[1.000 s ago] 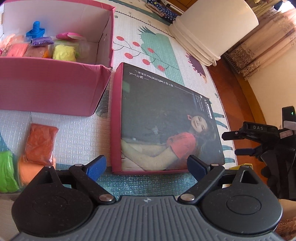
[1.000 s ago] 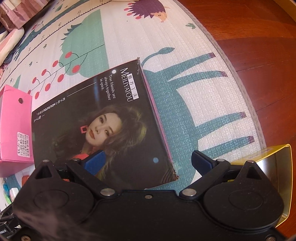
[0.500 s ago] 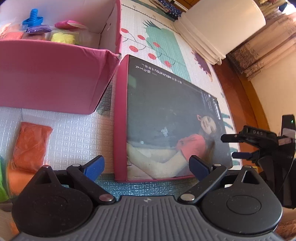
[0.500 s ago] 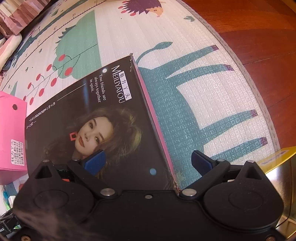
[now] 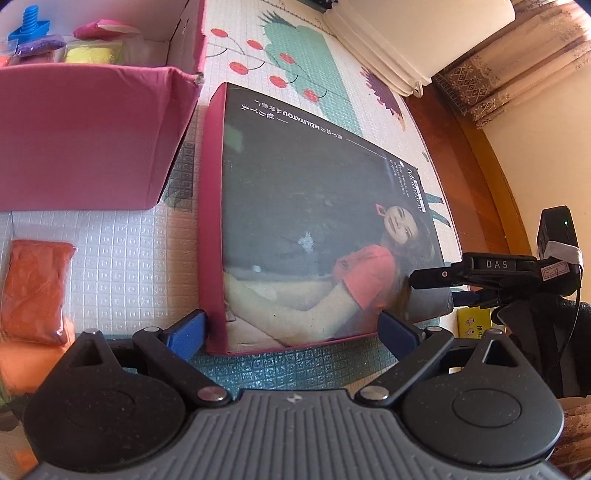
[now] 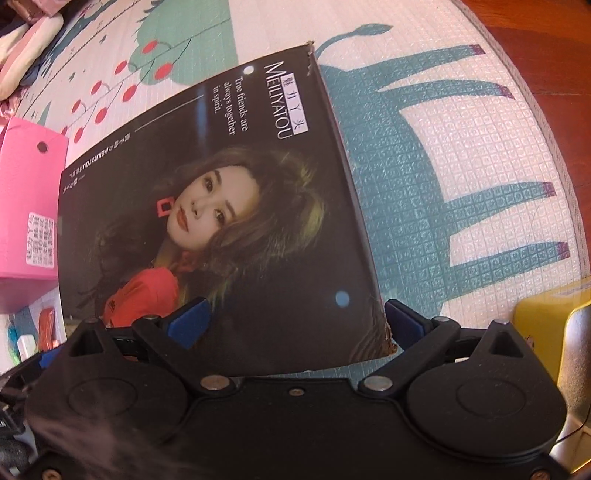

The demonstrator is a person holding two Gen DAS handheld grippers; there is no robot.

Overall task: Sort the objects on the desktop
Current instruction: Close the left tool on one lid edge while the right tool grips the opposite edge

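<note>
A flat box lid (image 5: 314, 221) with a dark photo of a woman and pink sides lies on the play mat; it also shows in the right wrist view (image 6: 221, 229). My left gripper (image 5: 291, 332) is open, its fingers astride the lid's near edge. My right gripper (image 6: 295, 325) is open, its fingers astride the lid's near right corner; it shows in the left wrist view (image 5: 461, 288) at the lid's right side. The open pink box (image 5: 85, 140) stands left of the lid and holds clay packs (image 5: 88, 55) and a blue toy (image 5: 27, 27).
Orange clay packs (image 5: 33, 288) lie on the mat at the left. A yellow object (image 6: 546, 325) sits at the mat's right edge. White cushions (image 5: 417, 40) lie at the far side. Wooden floor borders the mat on the right.
Both grippers have moved closer to the lid, so their fingers now straddle its edges. The lid has not visibly moved.
</note>
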